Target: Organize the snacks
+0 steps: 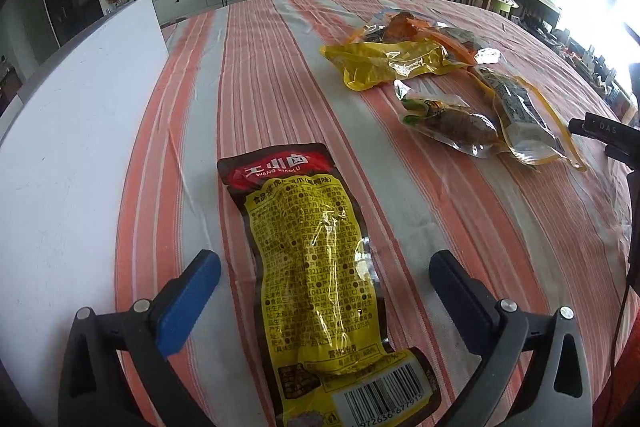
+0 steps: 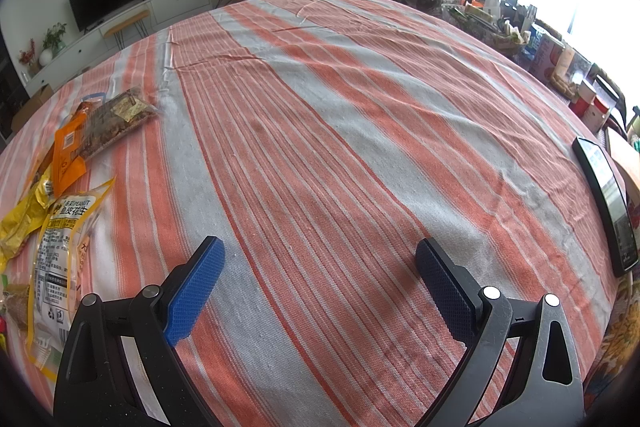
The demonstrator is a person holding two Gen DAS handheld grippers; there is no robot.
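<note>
Between the widely spread pads of the left gripper (image 1: 324, 267) a yellow chicken-feet packet (image 1: 320, 275) lies flat on the striped cloth (image 1: 280, 67), untouched and not held. Ahead and right, the snack pile (image 1: 448, 83) waits; it should be approached squarely. Nothing is held by the right gripper (image 2: 320, 281), equally wide over bare cloth, pile at its left
</note>
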